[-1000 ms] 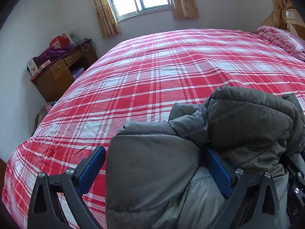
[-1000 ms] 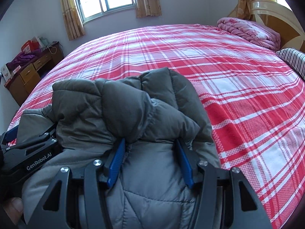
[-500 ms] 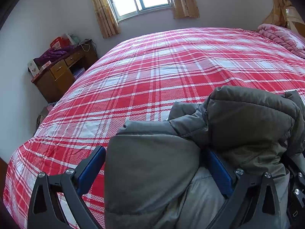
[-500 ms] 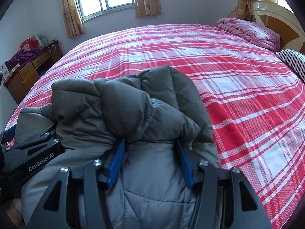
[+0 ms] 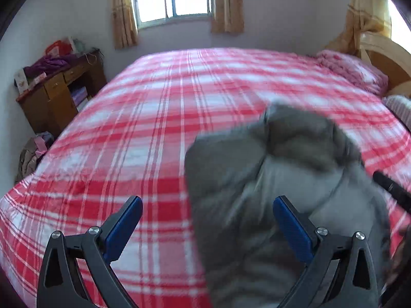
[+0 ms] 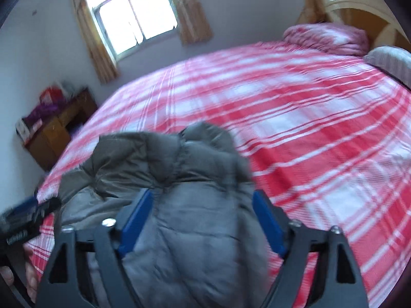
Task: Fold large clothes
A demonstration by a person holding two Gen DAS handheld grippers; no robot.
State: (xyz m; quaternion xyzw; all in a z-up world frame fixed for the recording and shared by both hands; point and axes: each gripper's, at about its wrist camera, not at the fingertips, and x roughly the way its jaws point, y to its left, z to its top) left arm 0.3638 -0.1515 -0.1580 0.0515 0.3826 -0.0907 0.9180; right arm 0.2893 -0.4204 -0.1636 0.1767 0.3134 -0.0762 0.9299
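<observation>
The grey puffy coat (image 6: 195, 205) lies bunched on the bed (image 5: 159, 133), so with the left tool (image 5: 205, 220) spread wide and the right tool (image 6: 203, 220) spread around its puffy cloth, we should pinch the edges well and pull it flat

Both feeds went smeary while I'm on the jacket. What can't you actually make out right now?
- Left gripper: jaws wide; motion blur hides whether the right pad touches the grey jacket.
- Right gripper: jaws apart around the jacket; contact with the pads is too smeared to judge.
- Jacket's near end: cut off by the bottom edge in both views.
- Desk clutter: too small and blurred to identify.
</observation>
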